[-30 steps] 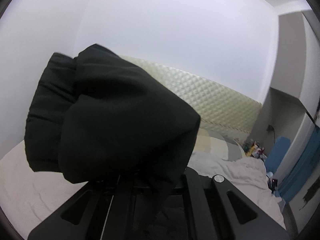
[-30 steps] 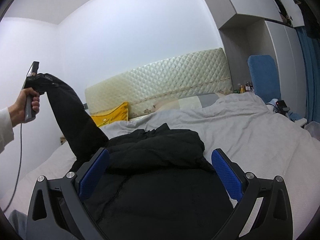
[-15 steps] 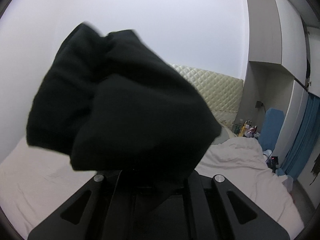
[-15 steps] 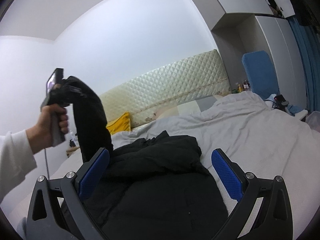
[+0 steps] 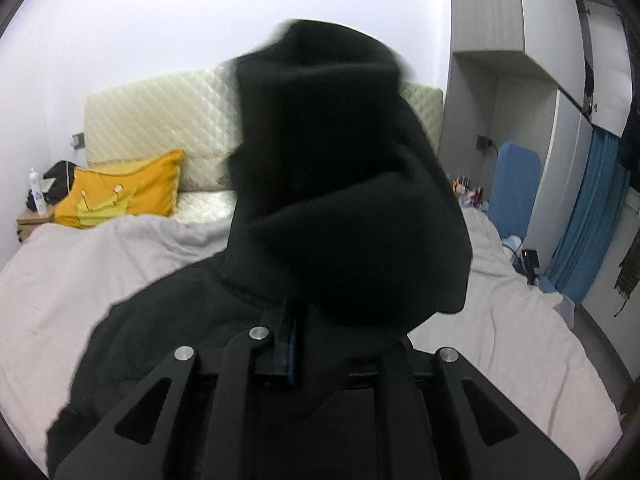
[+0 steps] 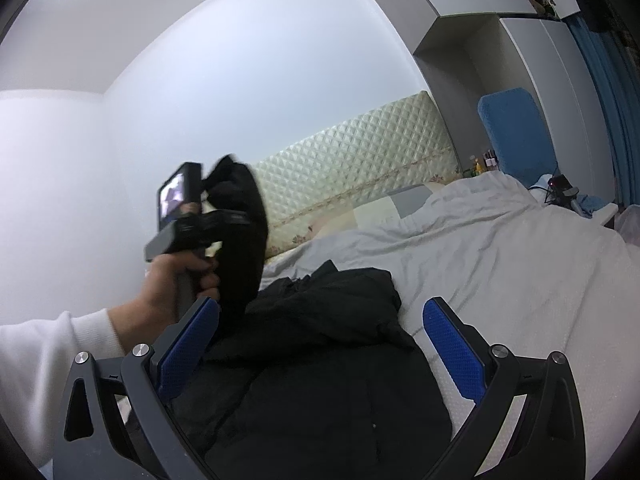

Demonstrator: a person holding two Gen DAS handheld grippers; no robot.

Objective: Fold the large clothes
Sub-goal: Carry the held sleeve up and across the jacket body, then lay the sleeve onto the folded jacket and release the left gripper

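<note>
A large black jacket [image 6: 320, 360] lies on the grey-white bedcover [image 6: 500, 264]. My left gripper [image 6: 208, 200] is shut on the jacket's black sleeve [image 6: 244, 248] and holds it raised above the bed's left side. In the left wrist view the bunched sleeve [image 5: 340, 200] hangs over the left gripper [image 5: 290, 344] and hides its fingertips. My right gripper [image 6: 320, 344] is open and empty, its blue pads [image 6: 452, 352] spread above the jacket's body.
A quilted cream headboard [image 5: 152, 120] and a yellow pillow [image 5: 124, 196] are at the bed's head. A nightstand [image 5: 32, 220] holds a bottle. A blue chair [image 6: 516, 132], grey wardrobes [image 5: 492, 80] and a blue curtain [image 5: 588, 216] stand to the right.
My left gripper has carried the sleeve rightward and toward the jacket's middle. Its camera has swung down to face the bed and headboard. My right gripper stays open over the jacket.
</note>
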